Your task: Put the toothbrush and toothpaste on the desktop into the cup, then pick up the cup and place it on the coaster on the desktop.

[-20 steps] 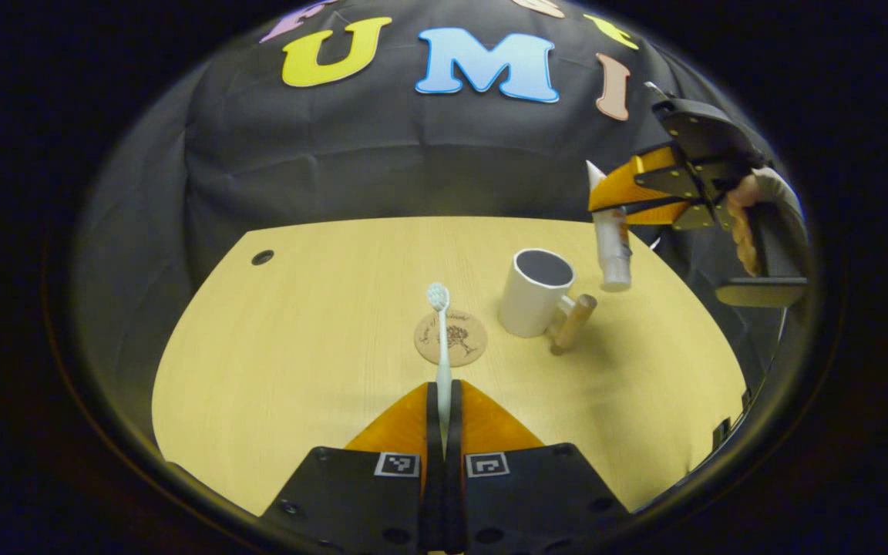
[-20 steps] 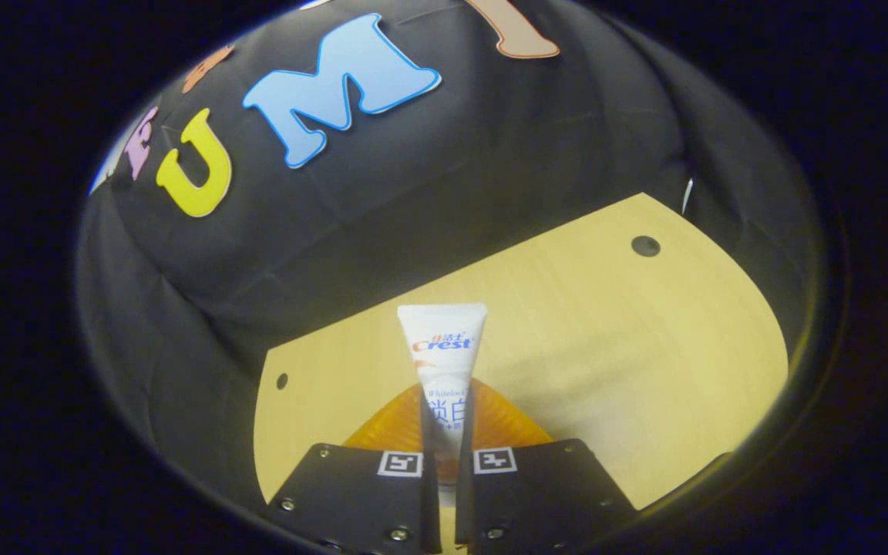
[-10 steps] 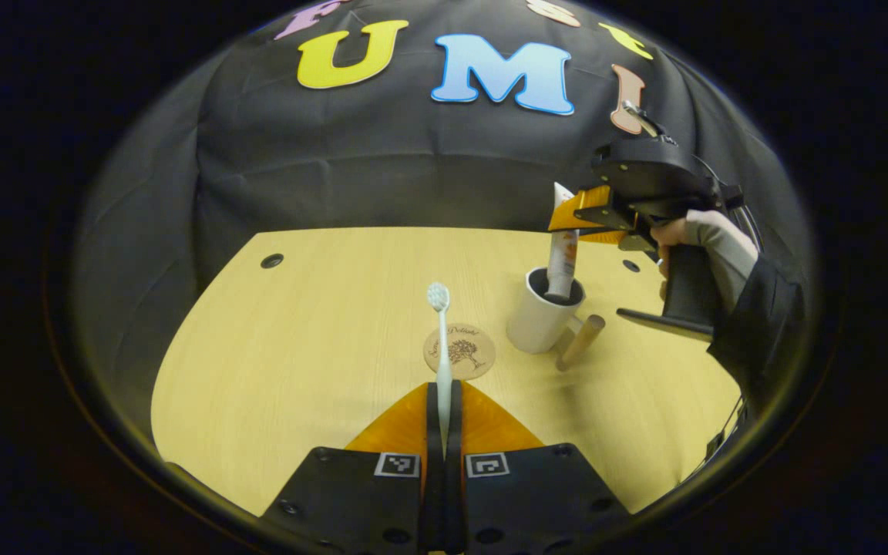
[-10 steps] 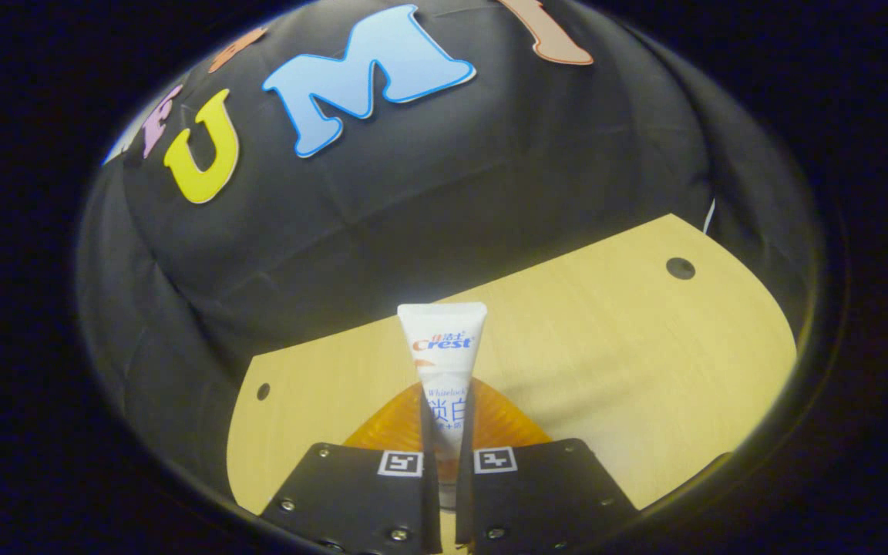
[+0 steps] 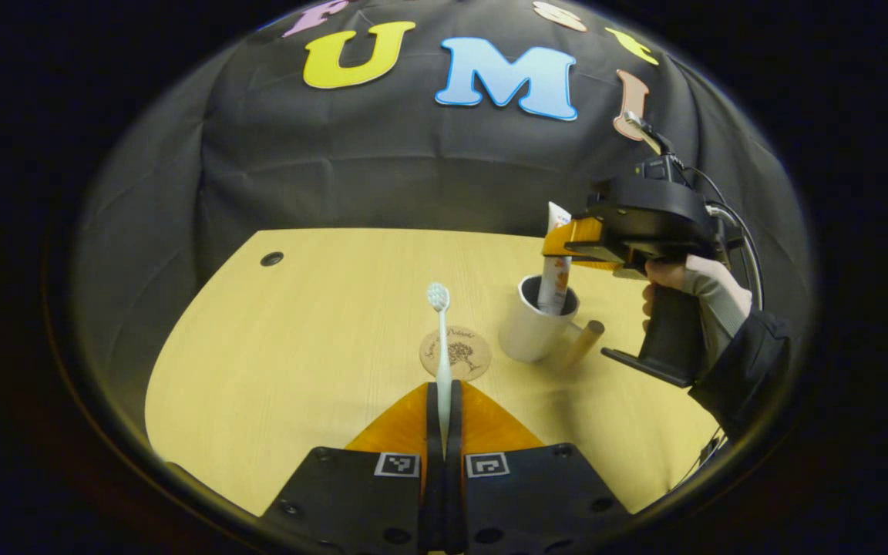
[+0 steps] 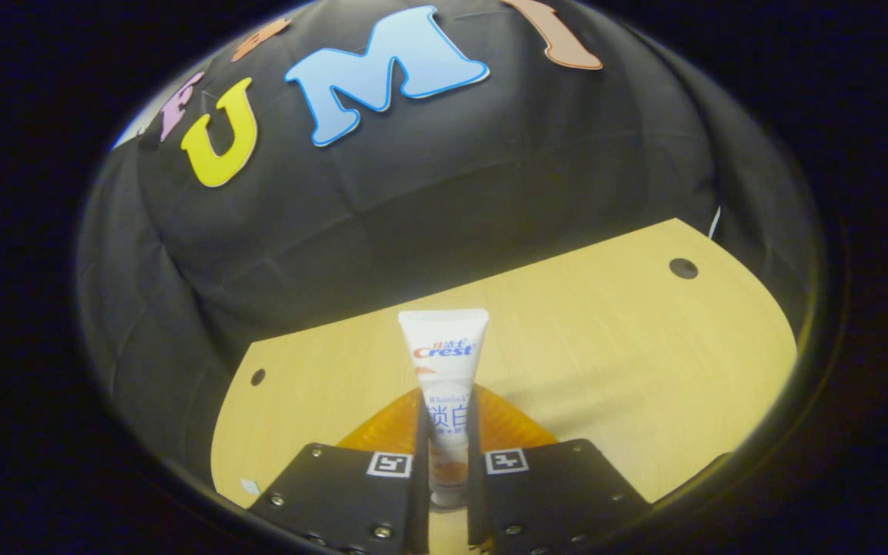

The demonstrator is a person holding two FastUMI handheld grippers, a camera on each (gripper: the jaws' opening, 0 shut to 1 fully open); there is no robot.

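Observation:
My left gripper (image 5: 444,389) is shut on the handle of a white toothbrush (image 5: 439,324), whose head points away over the round wooden coaster (image 5: 455,352). Right of the coaster stands the white cup (image 5: 530,333) with its wooden handle (image 5: 586,344). The toothpaste tube (image 5: 553,270) stands in the cup, cap end down, with the right gripper (image 5: 561,240) closed on its upper part. In the right gripper view, the toothpaste (image 6: 444,351) sits upright between the fingers of the right gripper (image 6: 448,408), which touch both its sides.
The light wooden desk (image 5: 297,347) has a dark cable hole (image 5: 270,258) at its far left. A hand in a dark sleeve (image 5: 733,362) holds the right gripper beside the cup. The black cloth wall rises behind the desk.
The right gripper has carried the toothpaste down from above the cup into it. Its fingers now stand slightly wider around the tube. My left gripper has barely moved.

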